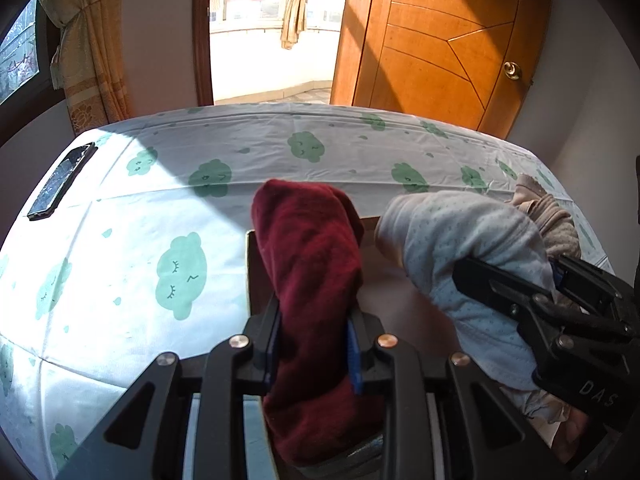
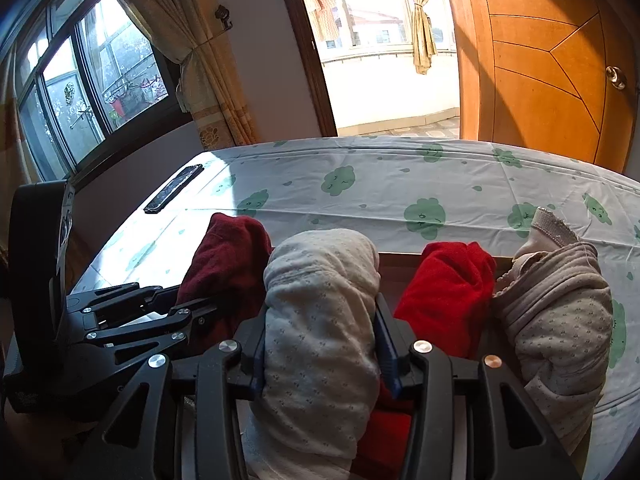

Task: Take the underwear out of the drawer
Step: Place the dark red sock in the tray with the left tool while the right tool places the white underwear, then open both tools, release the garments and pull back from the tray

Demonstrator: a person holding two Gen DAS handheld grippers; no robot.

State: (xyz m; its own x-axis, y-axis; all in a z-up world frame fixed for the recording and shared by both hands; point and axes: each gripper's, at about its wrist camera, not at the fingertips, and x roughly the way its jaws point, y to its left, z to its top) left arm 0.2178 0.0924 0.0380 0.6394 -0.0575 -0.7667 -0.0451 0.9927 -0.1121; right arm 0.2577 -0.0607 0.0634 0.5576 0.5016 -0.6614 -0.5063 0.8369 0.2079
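My left gripper (image 1: 314,344) is shut on a dark red rolled underwear (image 1: 308,264) that stands up between its fingers over the open drawer (image 1: 252,272). My right gripper (image 2: 320,344) is shut on a pale dotted rolled underwear (image 2: 320,304), which also shows in the left wrist view (image 1: 464,248) with the right gripper (image 1: 560,312) clamped on it. In the right wrist view a bright red roll (image 2: 448,292) and a grey-brown dotted roll (image 2: 560,320) stand in the drawer to the right. The left gripper (image 2: 132,320) and dark red roll (image 2: 228,256) sit to the left.
A bed with a white sheet printed with green clouds (image 1: 160,208) lies just beyond the drawer. A black phone (image 1: 60,180) rests near the bed's far left edge. An orange wooden door (image 1: 440,52), a doorway to a balcony and a curtained window (image 2: 80,92) stand behind.
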